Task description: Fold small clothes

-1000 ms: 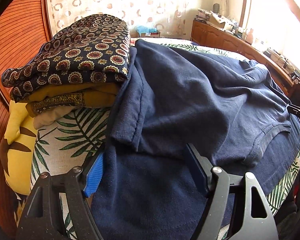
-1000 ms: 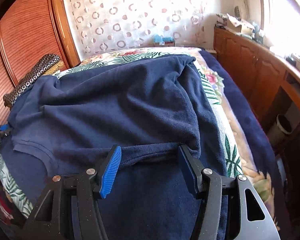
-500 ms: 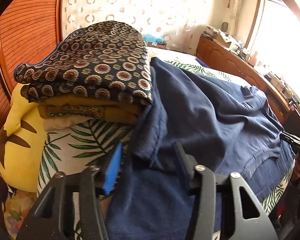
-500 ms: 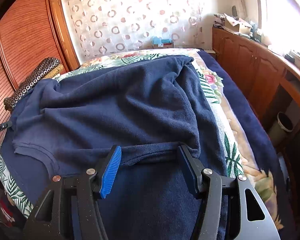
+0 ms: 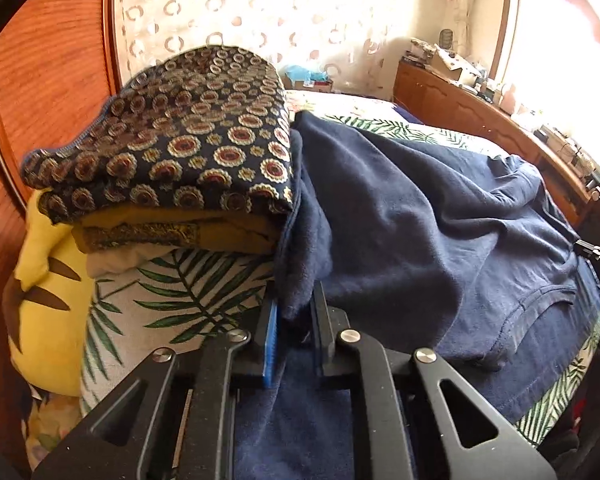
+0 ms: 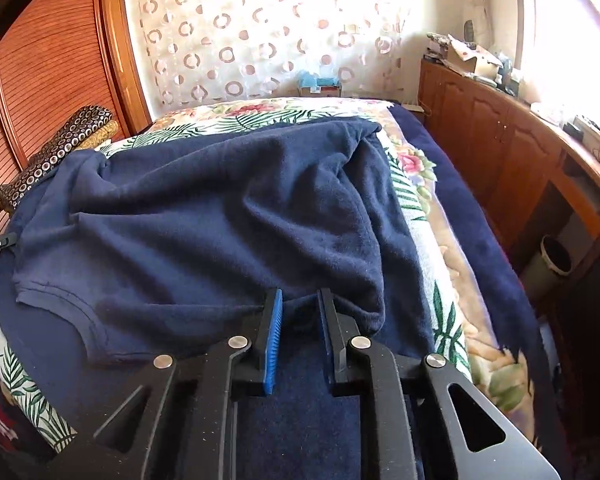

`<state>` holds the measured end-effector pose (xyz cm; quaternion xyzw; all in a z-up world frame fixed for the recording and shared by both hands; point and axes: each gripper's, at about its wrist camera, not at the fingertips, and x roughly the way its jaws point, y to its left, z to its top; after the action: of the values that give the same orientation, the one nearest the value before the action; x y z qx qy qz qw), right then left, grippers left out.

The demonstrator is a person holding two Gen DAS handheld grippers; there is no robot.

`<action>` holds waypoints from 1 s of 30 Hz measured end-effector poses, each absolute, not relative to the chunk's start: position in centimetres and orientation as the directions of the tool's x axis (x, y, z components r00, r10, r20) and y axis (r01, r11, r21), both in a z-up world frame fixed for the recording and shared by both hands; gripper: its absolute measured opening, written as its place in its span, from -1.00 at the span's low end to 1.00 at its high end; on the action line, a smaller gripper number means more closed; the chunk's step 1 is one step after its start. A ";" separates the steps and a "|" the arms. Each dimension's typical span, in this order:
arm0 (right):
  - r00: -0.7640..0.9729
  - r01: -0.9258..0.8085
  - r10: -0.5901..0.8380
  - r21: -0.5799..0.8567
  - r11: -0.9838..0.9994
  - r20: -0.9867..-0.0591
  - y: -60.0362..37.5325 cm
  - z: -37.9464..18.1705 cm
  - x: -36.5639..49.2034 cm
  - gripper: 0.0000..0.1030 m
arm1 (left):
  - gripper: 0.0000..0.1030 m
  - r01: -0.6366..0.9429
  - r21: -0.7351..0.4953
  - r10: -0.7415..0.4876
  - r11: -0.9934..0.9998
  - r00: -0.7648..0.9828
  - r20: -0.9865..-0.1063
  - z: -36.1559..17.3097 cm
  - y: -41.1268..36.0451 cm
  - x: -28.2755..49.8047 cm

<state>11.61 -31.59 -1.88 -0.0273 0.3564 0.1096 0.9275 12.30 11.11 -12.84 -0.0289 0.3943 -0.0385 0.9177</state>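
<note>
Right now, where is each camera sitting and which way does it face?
Left wrist: on the left gripper, looking down the bed at the folded stack; its fingers pinch the navy shirt.
Right wrist: on the right gripper, facing the curtain; its fingers pinch the shirt's other side.
Shared: shirt, stack, curtain, each other's gripper tip.

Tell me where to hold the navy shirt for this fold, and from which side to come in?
Grip the near folded edge of the navy shirt, one gripper at each end, coming from the near bedside, angled down. That edge is bunched and raised, so pads can pinch it. The left gripper and right gripper have just been closing and now pinch it there.
</note>
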 end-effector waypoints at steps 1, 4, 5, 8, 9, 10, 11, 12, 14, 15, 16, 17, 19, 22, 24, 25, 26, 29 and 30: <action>0.724 -0.224 0.186 0.029 0.974 -0.665 -31.6 -1.8 11.6 -0.67 | -0.71 0.049 -0.079 -0.091 0.996 0.691 -0.717 -12.7 11.0 12.1; 0.727 -0.226 0.189 0.029 0.974 -0.660 -31.8 -1.7 11.5 -0.67 | -0.71 0.072 -0.087 -0.112 0.994 0.707 -0.698 -12.1 10.9 11.3; 0.727 -0.226 0.189 0.030 0.974 -0.661 -31.9 -1.7 11.4 -0.67 | -0.71 0.076 -0.086 -0.114 0.993 0.707 -0.698 -12.0 10.8 11.1; 0.725 -0.225 0.194 0.039 0.974 -0.660 -32.1 -1.8 11.5 -0.66 | -0.71 0.093 -0.084 -0.125 0.992 0.703 -0.700 -11.9 10.4 10.6; 0.725 -0.225 0.195 0.040 0.973 -0.661 -32.2 -1.9 11.5 -0.66 | -0.71 0.093 -0.081 -0.123 0.992 0.701 -0.703 -11.9 10.3 10.5; 0.724 -0.225 0.195 0.041 0.974 -0.662 -32.2 -2.0 11.5 -0.66 | -0.71 0.094 -0.081 -0.124 0.992 0.699 -0.704 -11.8 10.2 10.3; 0.722 -0.225 0.195 0.042 0.973 -0.663 -32.3 -2.0 11.5 -0.66 | -0.71 0.094 -0.087 -0.128 0.992 0.699 -0.703 -11.8 10.2 10.0; 0.721 -0.225 0.196 0.043 0.973 -0.665 -32.3 -2.0 11.6 -0.66 | -0.71 0.091 -0.090 -0.128 0.992 0.699 -0.703 -11.7 10.2 9.7; 0.719 -0.226 0.197 0.043 0.973 -0.667 -32.5 -2.1 11.6 -0.66 | -0.71 0.082 -0.092 -0.123 0.992 0.697 -0.707 -11.8 10.2 9.2; 0.718 -0.228 0.198 0.043 0.973 -0.668 -32.5 -2.1 11.6 -0.66 | -0.71 0.076 -0.098 -0.123 0.992 0.693 -0.710 -11.9 10.2 9.0; 0.717 -0.228 0.198 0.043 0.973 -0.669 -32.6 -2.1 11.6 -0.66 | -0.70 0.073 -0.104 -0.126 0.992 0.688 -0.715 -12.1 10.2 8.9; 0.716 -0.228 0.198 0.044 0.973 -0.669 -32.6 -2.1 11.6 -0.67 | -0.69 0.075 -0.108 -0.131 0.991 0.676 -0.725 -12.4 10.3 9.0; 0.715 -0.229 0.200 0.046 0.972 -0.670 -32.7 -2.2 11.7 -0.66 | -0.47 0.060 -0.100 -0.114 0.993 0.662 -0.740 -12.9 10.4 9.4; 0.715 -0.227 0.199 0.047 0.973 -0.670 -32.7 -2.2 11.8 -0.66 | -0.19 0.021 -0.140 -0.120 0.990 0.647 -0.753 -13.6 11.3 10.3; 0.716 -0.229 0.200 0.045 0.972 -0.669 -32.7 -2.2 11.7 -0.66 | -0.19 0.009 -0.177 -0.141 0.984 0.647 -0.750 -13.8 11.7 10.8; 0.716 -0.231 0.201 0.044 0.972 -0.669 -32.8 -2.2 11.7 -0.66 | -0.19 0.007 -0.182 -0.142 0.983 0.652 -0.745 -13.8 11.7 10.8; 0.716 -0.233 0.202 0.044 0.971 -0.668 -32.8 -2.2 11.7 -0.66 | -0.19 0.010 -0.189 -0.149 0.982 0.658 -0.738 -13.7 11.6 10.9; 0.714 -0.236 0.209 0.052 0.970 -0.669 -32.9 -2.2 11.7 -0.66 | -0.19 0.035 -0.197 -0.169 0.980 0.672 -0.721 -13.2 11.3 11.4; 0.713 -0.237 0.213 0.057 0.970 -0.668 -32.9 -2.2 11.7 -0.66 | -0.19 0.040 -0.192 -0.168 0.981 0.675 -0.718 -13.1 11.1 11.8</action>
<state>11.75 -32.95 -2.19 -0.0164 0.3585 0.1214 0.9254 11.78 11.09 -13.14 -0.0802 0.3989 -0.0570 0.9117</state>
